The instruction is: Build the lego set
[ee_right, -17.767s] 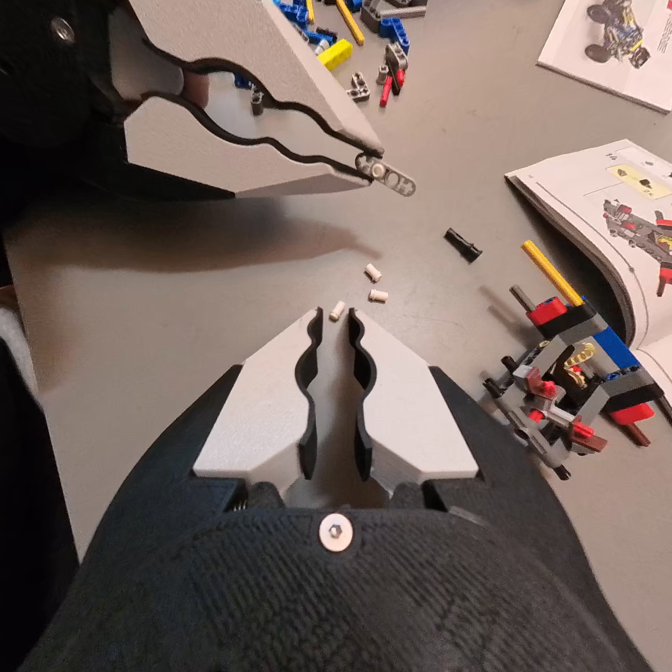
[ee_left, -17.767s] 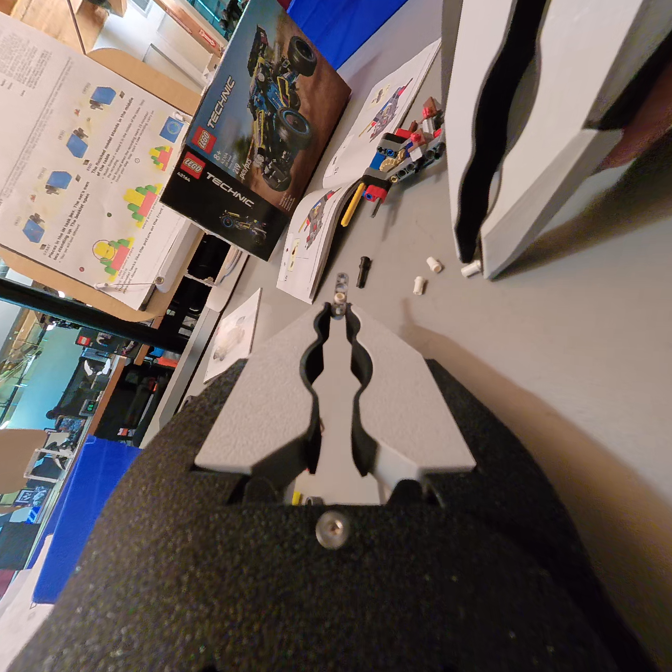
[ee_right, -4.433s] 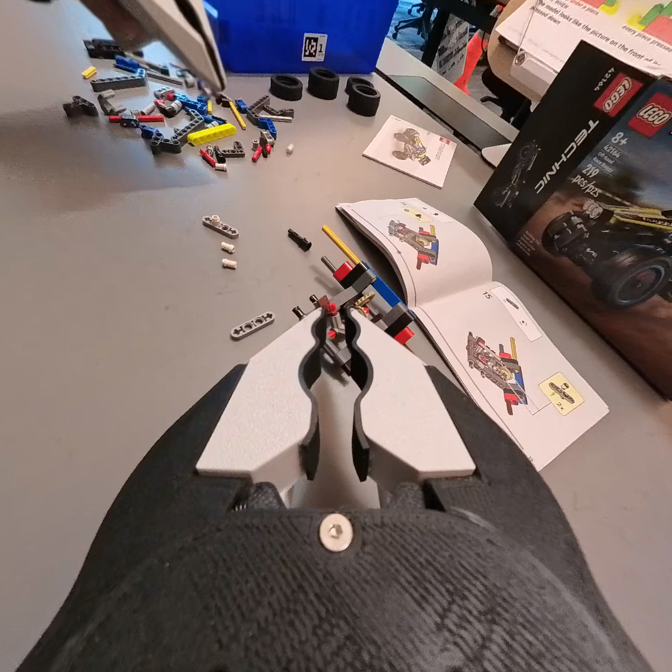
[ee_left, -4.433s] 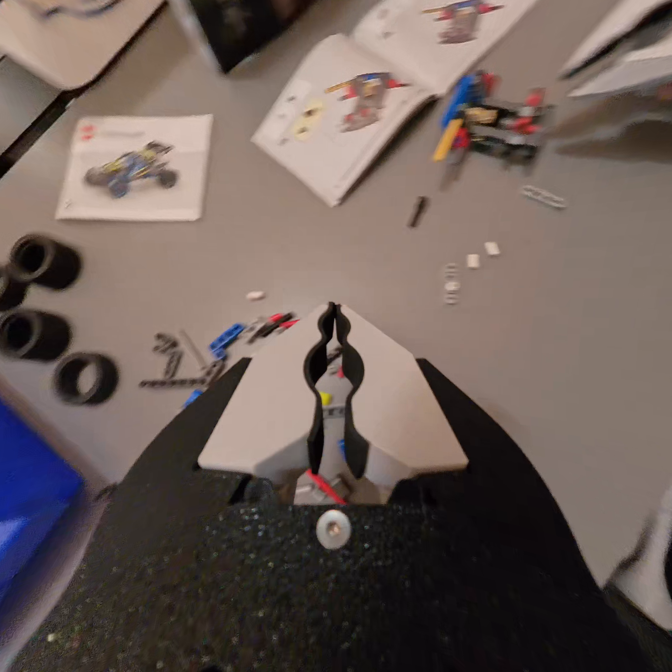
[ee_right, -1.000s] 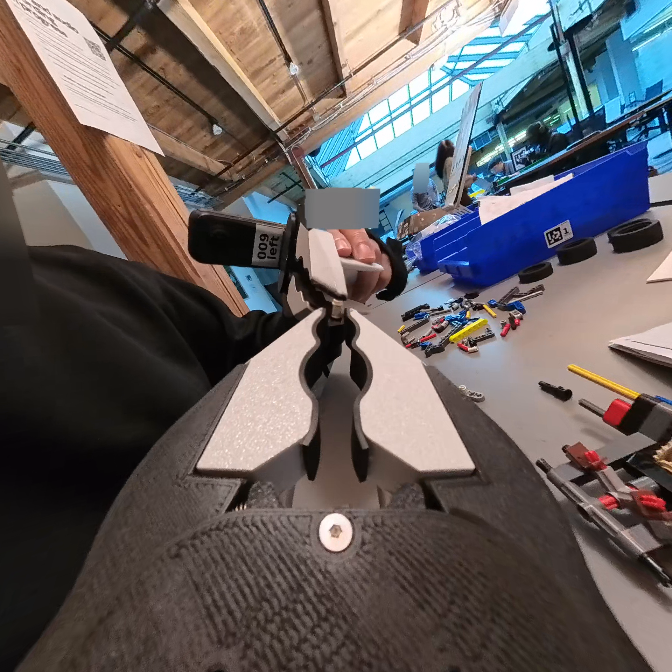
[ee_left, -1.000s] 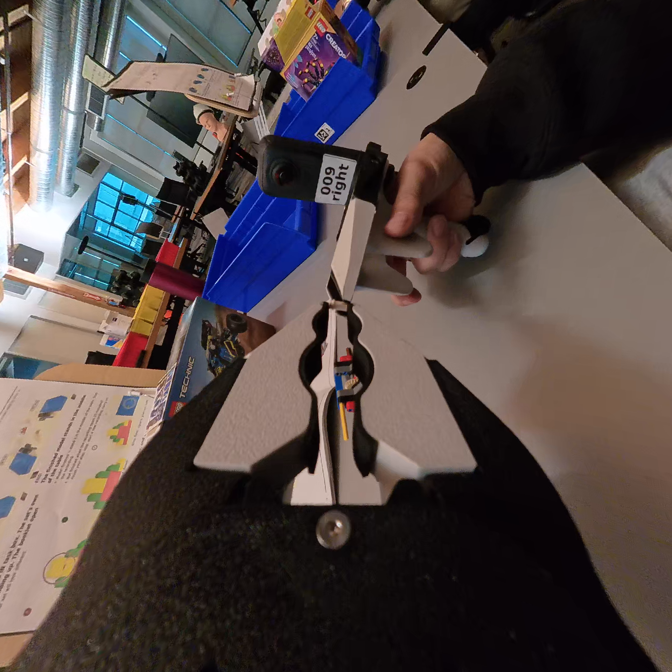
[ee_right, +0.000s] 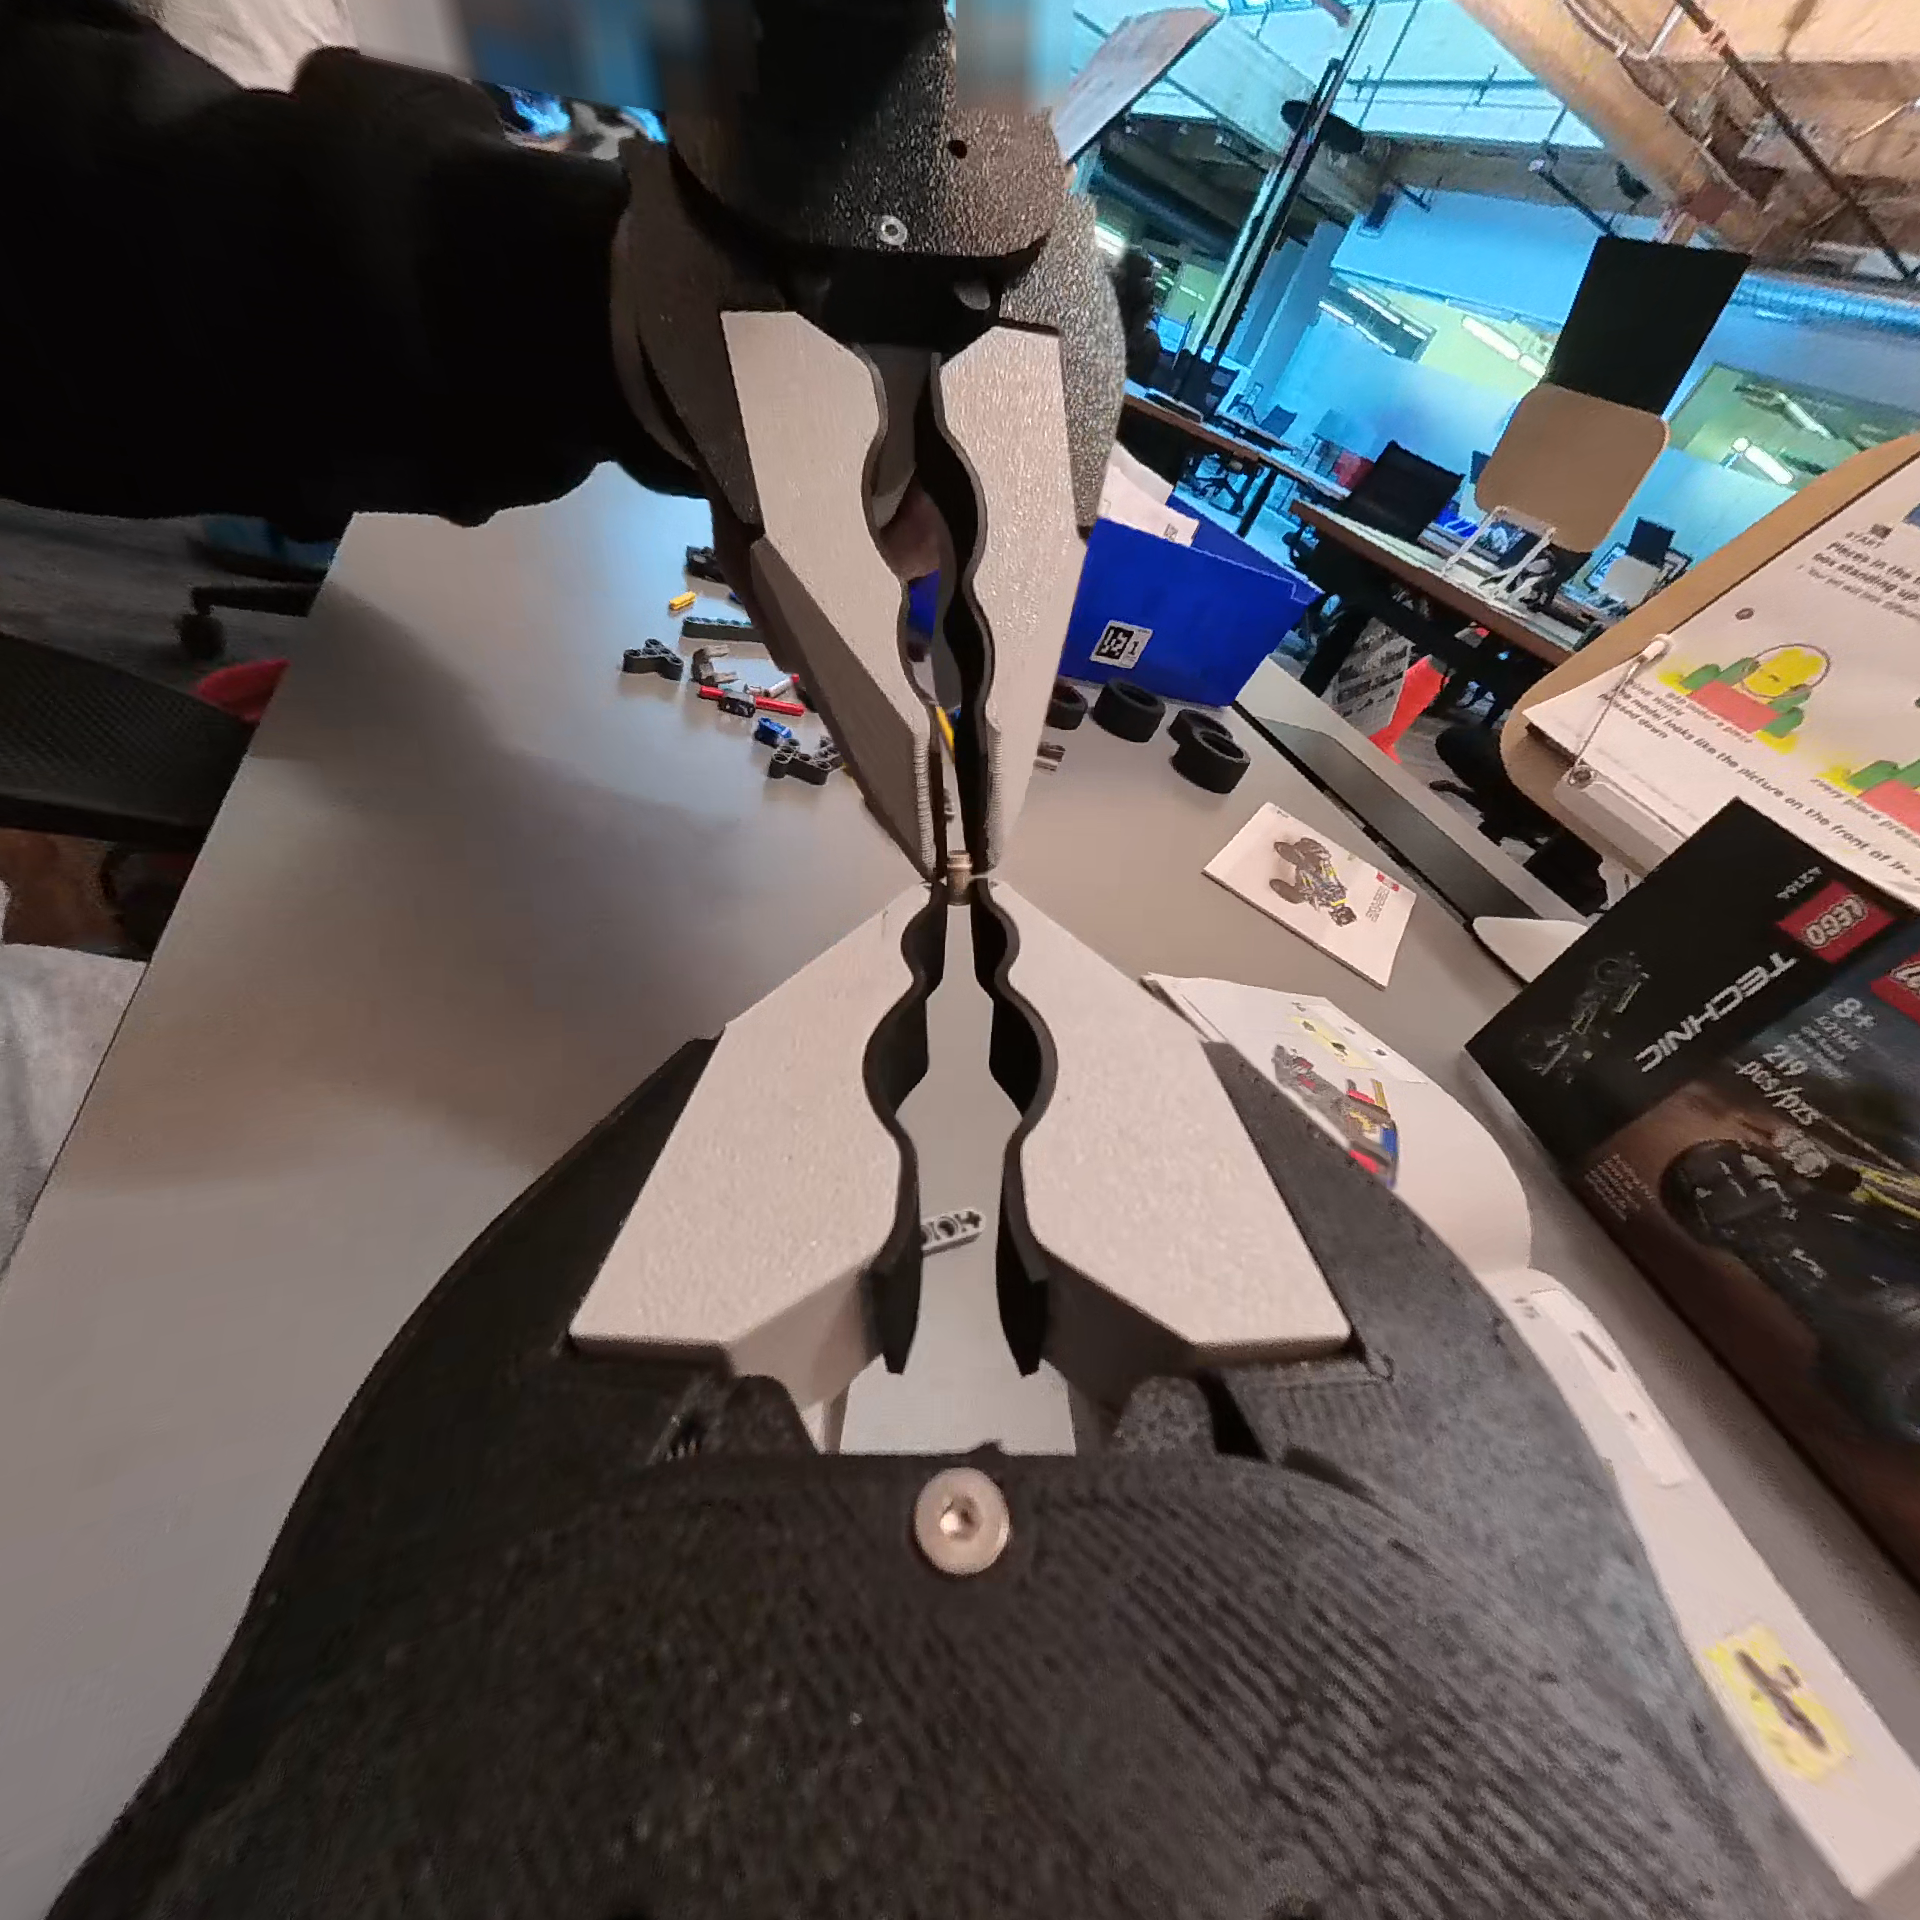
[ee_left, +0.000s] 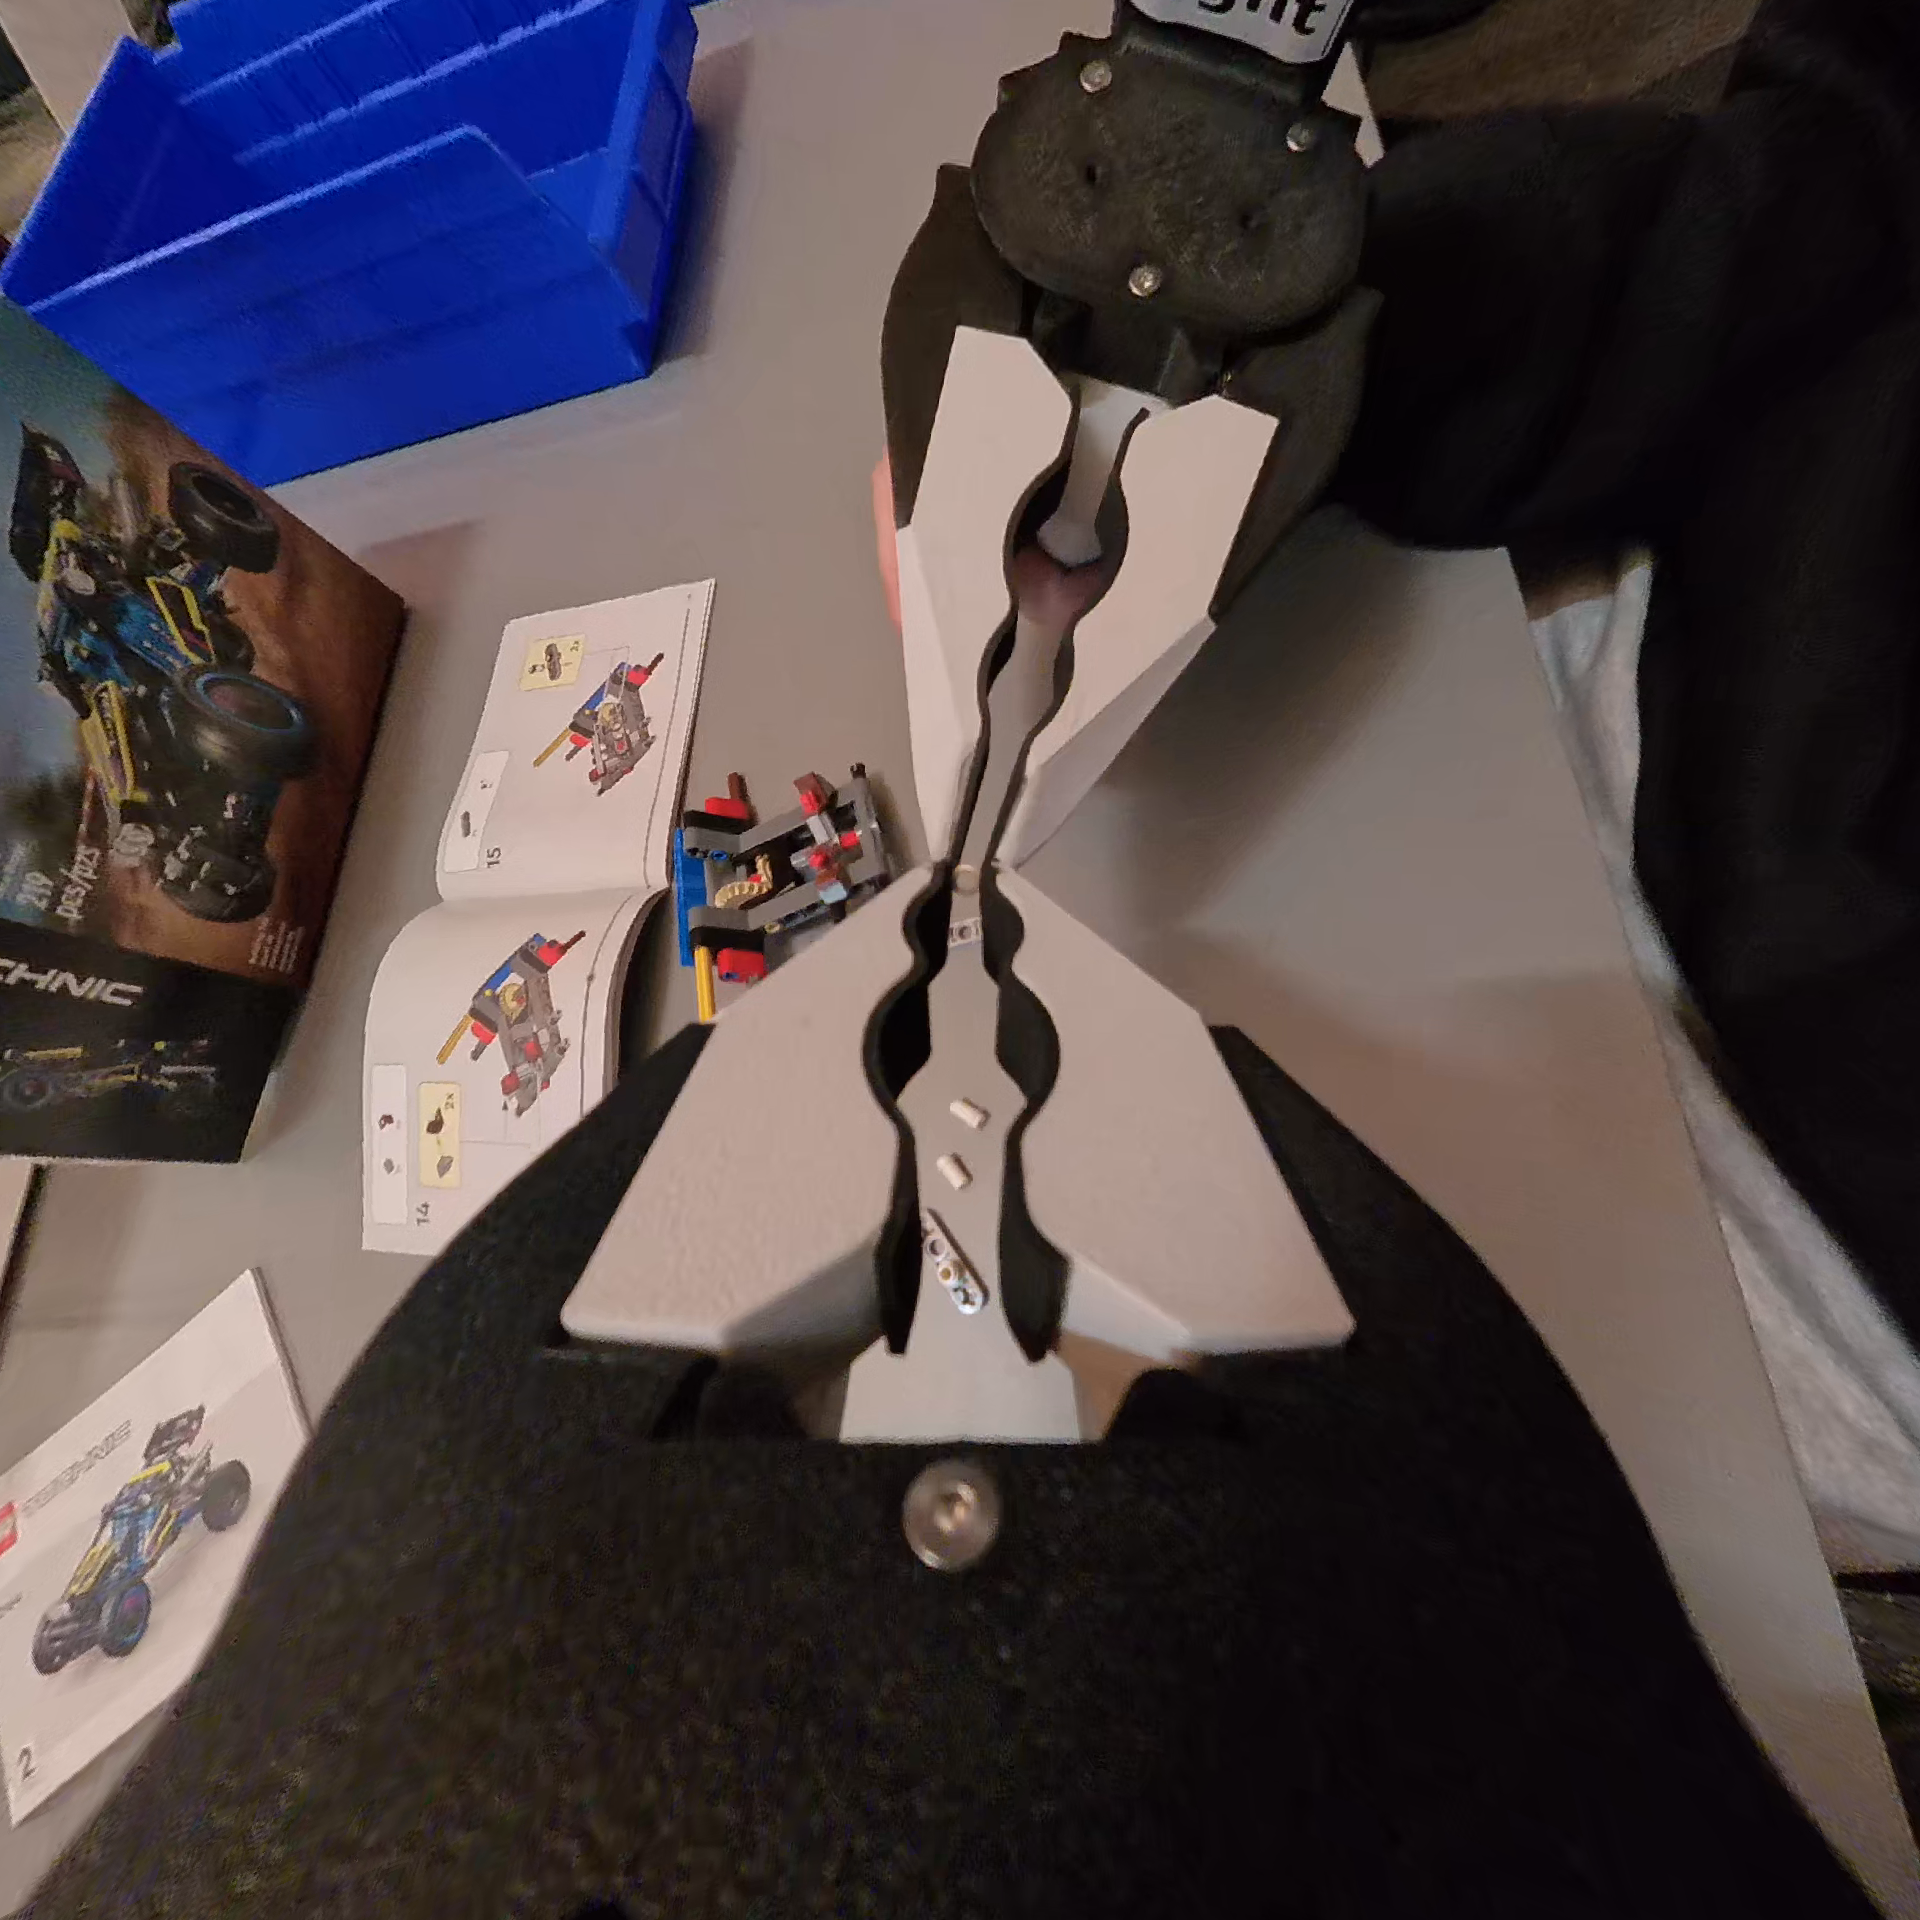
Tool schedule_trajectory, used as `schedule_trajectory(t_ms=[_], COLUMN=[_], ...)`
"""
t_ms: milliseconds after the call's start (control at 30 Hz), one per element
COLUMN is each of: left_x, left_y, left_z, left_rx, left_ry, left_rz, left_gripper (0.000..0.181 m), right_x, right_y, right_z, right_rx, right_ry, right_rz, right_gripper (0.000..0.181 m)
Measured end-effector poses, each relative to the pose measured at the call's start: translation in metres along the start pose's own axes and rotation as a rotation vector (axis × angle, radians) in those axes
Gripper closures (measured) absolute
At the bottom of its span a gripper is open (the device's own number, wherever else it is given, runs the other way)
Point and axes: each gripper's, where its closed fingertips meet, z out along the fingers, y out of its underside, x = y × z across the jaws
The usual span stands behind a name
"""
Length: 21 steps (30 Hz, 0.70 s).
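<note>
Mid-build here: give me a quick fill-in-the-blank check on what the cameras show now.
The left gripper, shut on a small grey piece, meets the right gripper ___ to tip.
___ small white pins lie on the grey table beneath.
The partly built grey-and-red model sits beside the open ___.
Black rubber tyres lie near the ___ plastic bin.
Missing words: tip; two; booklet; blue.

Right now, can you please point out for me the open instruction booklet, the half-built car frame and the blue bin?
open instruction booklet (ee_left: 582, 727): left wrist view, on its upper printed page.
half-built car frame (ee_left: 784, 857): left wrist view, on its grey middle part.
blue bin (ee_left: 416, 239): left wrist view, on its front wall.
</note>
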Motion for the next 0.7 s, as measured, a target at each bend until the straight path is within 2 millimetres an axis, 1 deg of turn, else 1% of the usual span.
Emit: schedule_trajectory(t_ms=[33,67,133,200,300,400,467,600,700], left_x=[-0.001,-0.007,-0.019,-0.026,-0.026,-0.023,-0.019,-0.017,-0.017], left_y=[0.003,0.007,0.024,0.042,0.081,0.106,0.114,0.119,0.122], left_z=[0.0,-0.002,-0.007,-0.009,-0.006,-0.003,0.0,0.001,0.003], left_rx=[-0.006,-0.016,-0.037,-0.027,-0.081,-0.092,-0.094,-0.108,-0.117], left_ry=[-0.004,-0.031,-0.083,-0.124,-0.182,-0.21,-0.199,-0.165,-0.13], left_rz=[-0.016,-0.046,-0.137,-0.254,-0.414,-0.562,-0.621,-0.7,-0.755], left_gripper=[0.178,0.179,0.178,0.178,0.179,0.178,0.179,0.179,0.179], right_x=[0.0,0.002,0.003,0.003,-0.001,-0.003,-0.005,-0.005,-0.009], right_y=[0.001,0.004,0.013,0.023,0.034,0.042,0.041,0.038,0.044], right_z=[0.001,0.001,0.0,0.002,0.008,0.016,0.022,0.034,0.045], right_rx=[0.002,-0.01,-0.054,-0.114,-0.183,-0.238,-0.251,-0.267,-0.319], right_ry=[-0.005,-0.003,0.002,0.0,-0.025,-0.05,-0.074,-0.098,-0.156], right_rz=[0.026,0.043,0.031,0.022,0.009,0.025,0.06,0.1,0.124], right_gripper=[0.179,0.181,0.181,0.18,0.174,0.171,0.169,0.166,0.159])
